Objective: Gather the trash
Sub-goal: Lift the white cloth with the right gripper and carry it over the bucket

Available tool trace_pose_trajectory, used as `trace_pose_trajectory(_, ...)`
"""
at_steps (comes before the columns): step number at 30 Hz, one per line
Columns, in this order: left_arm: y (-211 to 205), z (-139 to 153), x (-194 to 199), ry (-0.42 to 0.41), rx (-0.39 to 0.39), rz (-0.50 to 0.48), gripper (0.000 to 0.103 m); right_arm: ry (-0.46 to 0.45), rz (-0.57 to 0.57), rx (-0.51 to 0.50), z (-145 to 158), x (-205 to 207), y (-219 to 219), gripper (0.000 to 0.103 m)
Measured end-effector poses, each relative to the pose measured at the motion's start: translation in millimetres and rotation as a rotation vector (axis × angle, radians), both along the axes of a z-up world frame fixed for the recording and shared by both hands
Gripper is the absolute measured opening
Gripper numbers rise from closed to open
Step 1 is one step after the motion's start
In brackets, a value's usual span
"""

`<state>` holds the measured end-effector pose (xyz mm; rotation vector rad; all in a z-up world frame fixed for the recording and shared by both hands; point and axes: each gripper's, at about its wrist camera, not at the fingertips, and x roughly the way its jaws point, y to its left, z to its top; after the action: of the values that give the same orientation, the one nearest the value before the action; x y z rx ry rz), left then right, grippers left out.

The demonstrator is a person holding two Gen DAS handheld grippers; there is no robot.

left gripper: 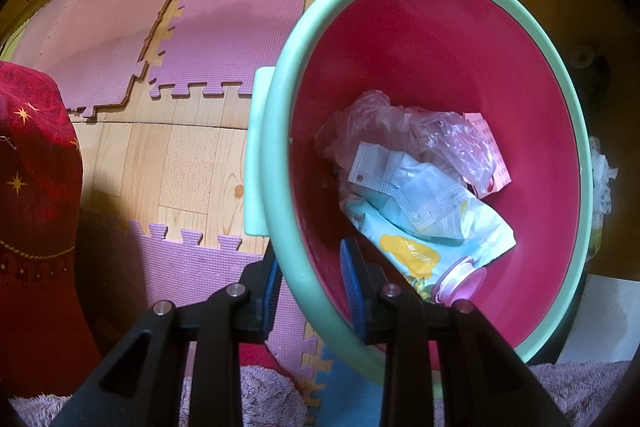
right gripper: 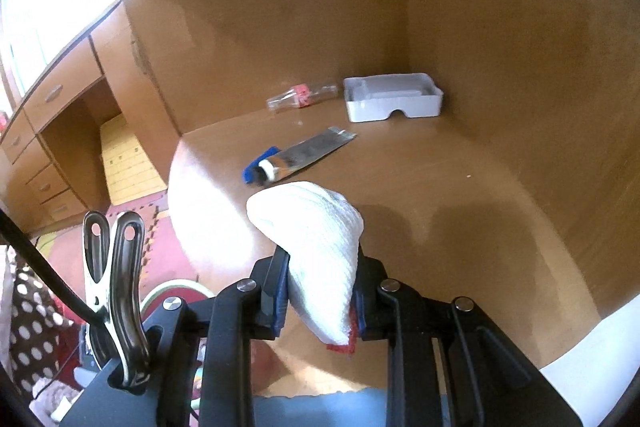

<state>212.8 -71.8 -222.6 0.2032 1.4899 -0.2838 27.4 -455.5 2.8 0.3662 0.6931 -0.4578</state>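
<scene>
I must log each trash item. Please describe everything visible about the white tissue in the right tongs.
The white tissue looks like soft, quilted paper, folded into a thick wad. The right tongs are shut on its lower half, with the blue pads pressing both sides. Its rounded top sticks up beyond the tips, above the brown tabletop. A small red piece shows below it.

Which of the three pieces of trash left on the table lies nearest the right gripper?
The squeezed metal tube with the blue cap lies nearest, just beyond the white tissue the right gripper holds. The clear bottle and white tray sit farther back by the wall.
</scene>
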Motion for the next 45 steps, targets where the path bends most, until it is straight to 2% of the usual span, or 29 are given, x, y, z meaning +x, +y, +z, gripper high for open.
trace_pose_trajectory(18, 0.4, 0.0, -0.3, -0.001, 0.0, 0.0, 0.03, -0.031, 0.148, 0.021, -1.6, 10.9, 60.7, 0.025)
trace_pose_trajectory(32, 0.5, 0.1, -0.4, -0.001, -0.002, 0.0, 0.03, -0.021, 0.245, 0.032, -14.0, 23.4, 99.3, 0.025)
trace_pose_trajectory(38, 0.9, 0.1, -0.6, -0.001, -0.001, -0.001, 0.03, -0.009, 0.282, 0.05, -24.3, 30.2, 112.5, 0.025)
trace_pose_trajectory(45, 0.4, 0.0, -0.4, -0.001, -0.002, 0.0, 0.03, 0.032, 0.347, 0.078, -51.0, 44.6, 138.5, 0.025)
